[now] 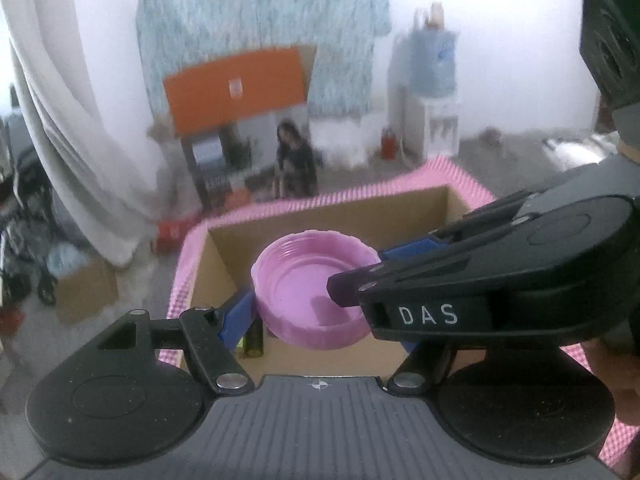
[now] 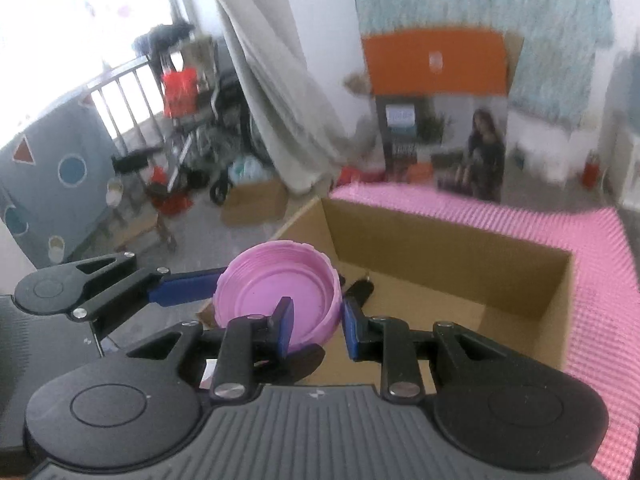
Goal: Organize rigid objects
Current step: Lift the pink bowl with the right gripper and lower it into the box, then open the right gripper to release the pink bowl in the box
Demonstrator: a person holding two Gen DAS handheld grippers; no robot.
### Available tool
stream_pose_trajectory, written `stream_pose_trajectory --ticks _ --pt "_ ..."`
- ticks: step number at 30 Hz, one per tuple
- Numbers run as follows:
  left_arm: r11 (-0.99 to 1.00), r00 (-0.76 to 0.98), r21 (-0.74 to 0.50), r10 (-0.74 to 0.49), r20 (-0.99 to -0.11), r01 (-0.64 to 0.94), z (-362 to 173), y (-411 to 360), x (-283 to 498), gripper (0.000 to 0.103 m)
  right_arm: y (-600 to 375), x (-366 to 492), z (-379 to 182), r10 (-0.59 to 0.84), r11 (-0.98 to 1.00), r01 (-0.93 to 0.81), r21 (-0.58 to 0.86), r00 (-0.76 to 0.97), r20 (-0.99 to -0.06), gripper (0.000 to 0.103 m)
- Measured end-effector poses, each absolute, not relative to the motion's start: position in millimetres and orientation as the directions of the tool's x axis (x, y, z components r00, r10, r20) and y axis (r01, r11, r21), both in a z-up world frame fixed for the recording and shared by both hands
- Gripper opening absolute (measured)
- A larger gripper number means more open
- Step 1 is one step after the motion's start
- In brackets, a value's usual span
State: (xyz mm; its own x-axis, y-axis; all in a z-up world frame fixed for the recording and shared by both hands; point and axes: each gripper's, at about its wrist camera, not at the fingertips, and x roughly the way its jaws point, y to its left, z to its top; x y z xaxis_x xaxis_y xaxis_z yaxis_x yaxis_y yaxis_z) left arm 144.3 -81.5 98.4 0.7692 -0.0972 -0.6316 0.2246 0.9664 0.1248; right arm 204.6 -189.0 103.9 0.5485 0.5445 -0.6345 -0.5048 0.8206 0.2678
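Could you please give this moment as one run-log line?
left gripper: holding pink lid across its width | right gripper: pinching lid rim | lid: above cardboard box | batteries: in box

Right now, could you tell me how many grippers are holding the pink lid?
2. The left gripper spans the pink lid across its outside. The right gripper pinches its rim, one of its fingers inside the lid, above the cardboard box.

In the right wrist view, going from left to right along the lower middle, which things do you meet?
Left gripper → pink lid → right gripper → cardboard box → pink mat.
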Motion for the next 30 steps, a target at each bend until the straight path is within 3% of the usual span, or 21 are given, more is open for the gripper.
stream_pose_trajectory --ticks 7,13,20,30 --pt "0.963 0.581 0.094 -0.073 -0.811 0.253 68.2 -69.5 206.0 0.072 -170.4 281.8 62.0 0.535 0.811 -0.460 0.363 0.331 -0.777 0.029" --pt "0.942 0.372 0.109 -0.018 -0.928 0.317 28.6 -63.9 233.9 0.072 -167.5 314.6 19.7 0.584 0.778 -0.380 0.501 0.143 -0.799 0.028" --pt "0.938 0.291 0.096 -0.006 -0.957 0.334 15.6 -53.3 243.9 0.073 -159.3 334.2 -12.1 0.592 0.771 -0.310 0.557 0.025 -0.806 0.030" --pt "0.930 0.268 0.068 -0.033 -0.963 0.360 22.7 -52.7 240.0 0.088 -154.3 333.1 -26.7 0.584 0.775 -0.267 0.573 -0.045 -0.810 0.032"
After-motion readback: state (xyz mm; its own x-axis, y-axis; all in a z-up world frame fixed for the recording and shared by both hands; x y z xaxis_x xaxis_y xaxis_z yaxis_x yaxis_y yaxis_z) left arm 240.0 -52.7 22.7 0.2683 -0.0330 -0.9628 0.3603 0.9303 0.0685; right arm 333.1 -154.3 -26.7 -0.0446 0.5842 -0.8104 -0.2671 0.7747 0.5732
